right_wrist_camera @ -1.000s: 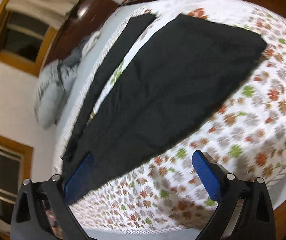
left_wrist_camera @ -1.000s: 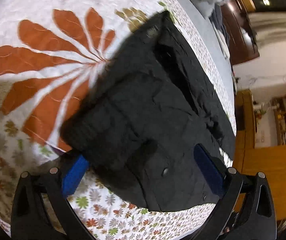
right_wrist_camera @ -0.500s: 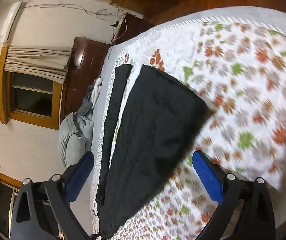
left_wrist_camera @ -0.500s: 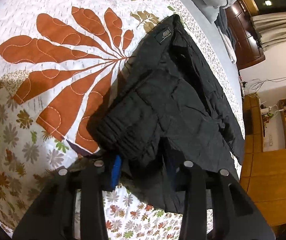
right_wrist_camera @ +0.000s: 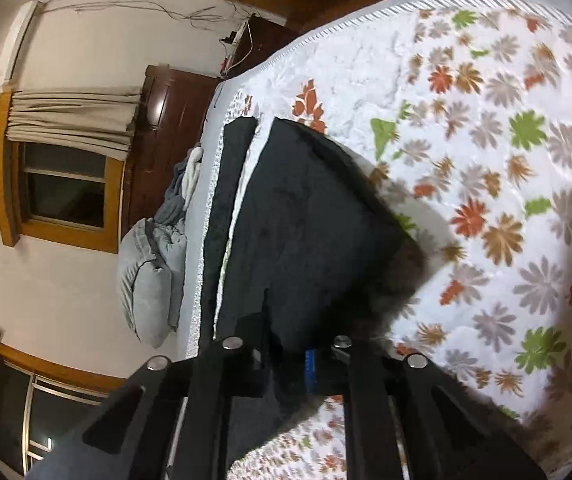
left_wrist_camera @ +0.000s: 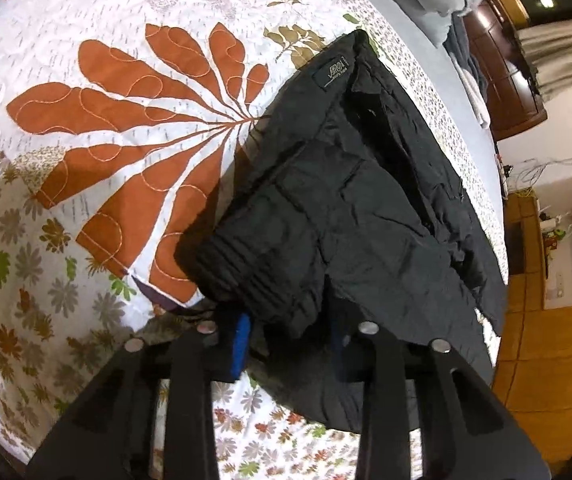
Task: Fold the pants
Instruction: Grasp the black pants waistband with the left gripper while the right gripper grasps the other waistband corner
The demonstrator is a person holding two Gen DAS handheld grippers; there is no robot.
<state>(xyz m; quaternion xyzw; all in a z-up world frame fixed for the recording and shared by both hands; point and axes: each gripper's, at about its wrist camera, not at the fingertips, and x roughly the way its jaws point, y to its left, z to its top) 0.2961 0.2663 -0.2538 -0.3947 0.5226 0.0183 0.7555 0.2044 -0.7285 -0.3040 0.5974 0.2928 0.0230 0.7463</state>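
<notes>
Black pants (left_wrist_camera: pixel 346 208) lie on a floral quilt (left_wrist_camera: pixel 86 200). My left gripper (left_wrist_camera: pixel 290 340) is shut on the waistband end of the pants, which bunches up between the blue pads; a label patch (left_wrist_camera: pixel 332 72) shows at the far waist corner. In the right wrist view my right gripper (right_wrist_camera: pixel 286 364) is shut on the leg end of the pants (right_wrist_camera: pixel 306 220), lifting it a little off the quilt (right_wrist_camera: pixel 506 160). A second black strip (right_wrist_camera: pixel 226 200) lies beside it to the left.
A grey pillow (right_wrist_camera: pixel 146 280) and bundled clothes (right_wrist_camera: pixel 186 184) lie at the bed's far side. A dark wooden cabinet (right_wrist_camera: pixel 158 140) stands by a curtained window (right_wrist_camera: pixel 66 184). Wooden floor (left_wrist_camera: pixel 546 360) and shelves lie past the bed edge.
Both grippers went from open to shut on the pants: the left closed on the waistband first, then the right closed on the leg end and raised it.
</notes>
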